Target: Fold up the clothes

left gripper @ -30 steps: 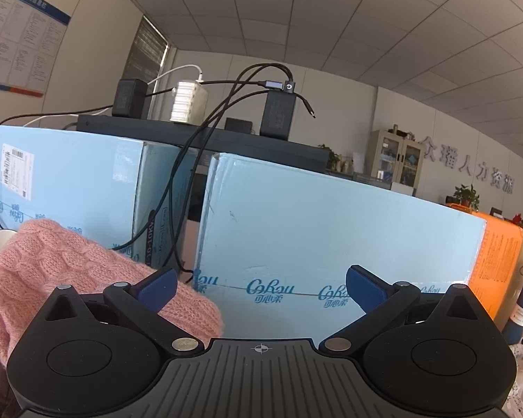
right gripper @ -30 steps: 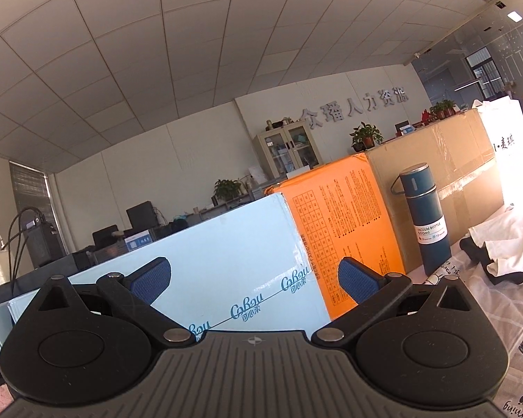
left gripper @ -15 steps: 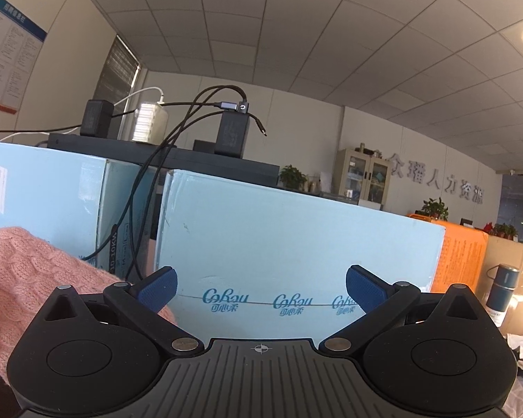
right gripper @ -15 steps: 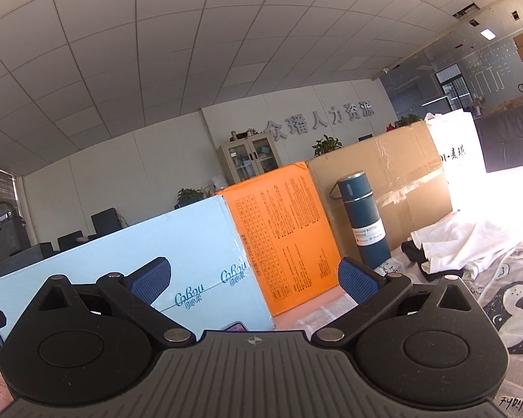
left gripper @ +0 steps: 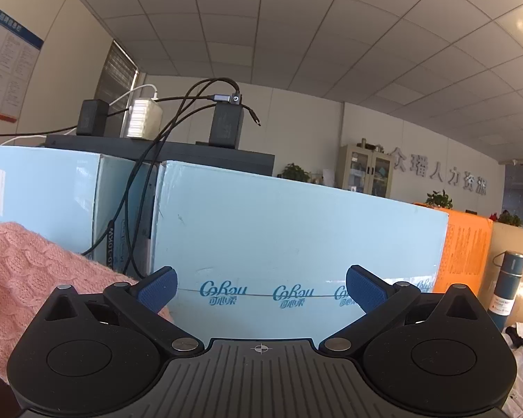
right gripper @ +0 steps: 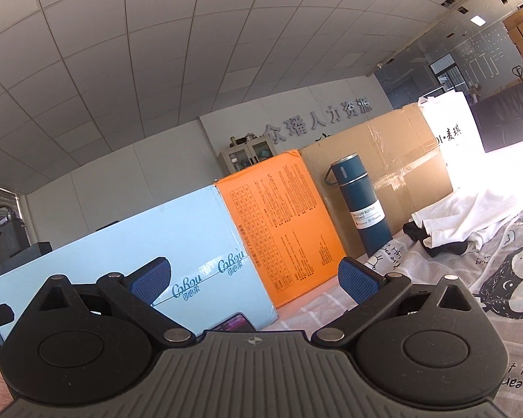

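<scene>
Both grippers are held raised and spread wide, nothing gripped: the left gripper [left gripper: 260,287] is pointed at the blue box [left gripper: 296,230], the right gripper [right gripper: 254,280] at the orange box [right gripper: 279,223]. The pink sweater [left gripper: 21,285] is seen low at the left, beside and behind the left finger, not between the pads; a white garment [right gripper: 470,219] lies well apart on the printed sheet [right gripper: 470,278], near the flask [right gripper: 361,205]. The step is judged to be a reach for cloth. Both tools should be tipped down first, and an edge pinched deep, since the cable knit looks thick, soft and stretchy; the white fabric looks thin, limp and crumpled
</scene>
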Action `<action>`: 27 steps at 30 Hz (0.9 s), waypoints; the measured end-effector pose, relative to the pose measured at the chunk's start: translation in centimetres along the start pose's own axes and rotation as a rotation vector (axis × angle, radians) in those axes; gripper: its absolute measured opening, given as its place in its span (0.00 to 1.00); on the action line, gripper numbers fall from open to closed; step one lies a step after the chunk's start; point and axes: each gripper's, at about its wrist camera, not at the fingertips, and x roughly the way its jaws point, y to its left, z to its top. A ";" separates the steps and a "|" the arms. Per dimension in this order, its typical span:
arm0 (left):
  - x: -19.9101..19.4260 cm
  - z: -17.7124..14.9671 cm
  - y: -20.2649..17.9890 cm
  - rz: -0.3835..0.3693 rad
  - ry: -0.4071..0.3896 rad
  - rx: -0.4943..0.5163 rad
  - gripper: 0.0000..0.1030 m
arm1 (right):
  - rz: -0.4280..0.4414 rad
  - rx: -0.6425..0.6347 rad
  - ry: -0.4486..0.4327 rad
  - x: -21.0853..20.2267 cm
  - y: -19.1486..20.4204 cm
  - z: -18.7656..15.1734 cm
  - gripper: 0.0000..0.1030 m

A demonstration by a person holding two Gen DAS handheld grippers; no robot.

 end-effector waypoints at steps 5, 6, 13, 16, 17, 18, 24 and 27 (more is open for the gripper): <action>-0.2 -0.2 0.0 0.019 -0.001 -0.008 1.00 | -0.044 0.010 -0.020 0.2 -0.4 -0.6 1.00; -0.2 -0.2 0.1 0.021 -0.002 -0.010 1.00 | -0.048 0.015 -0.020 0.3 -0.5 -0.6 1.00; -0.2 0.0 0.4 0.031 -0.007 -0.029 1.00 | -0.059 0.022 -0.017 0.6 -0.9 -0.8 1.00; -0.2 0.0 0.5 0.030 -0.009 -0.028 1.00 | -0.060 0.022 -0.014 0.7 -1.0 -0.8 1.00; -0.1 0.1 0.5 0.029 -0.009 -0.028 1.00 | -0.060 0.022 -0.014 0.7 -1.0 -0.8 1.00; -0.1 0.1 0.5 0.028 -0.009 -0.028 1.00 | -0.059 0.021 -0.014 0.7 -1.0 -0.8 1.00; -0.1 0.1 0.5 0.025 -0.011 -0.025 1.00 | -0.058 0.024 -0.009 0.8 -1.1 -0.8 1.00; -0.1 0.1 0.6 0.026 -0.012 -0.026 1.00 | -0.058 0.025 -0.010 0.8 -1.1 -0.8 1.00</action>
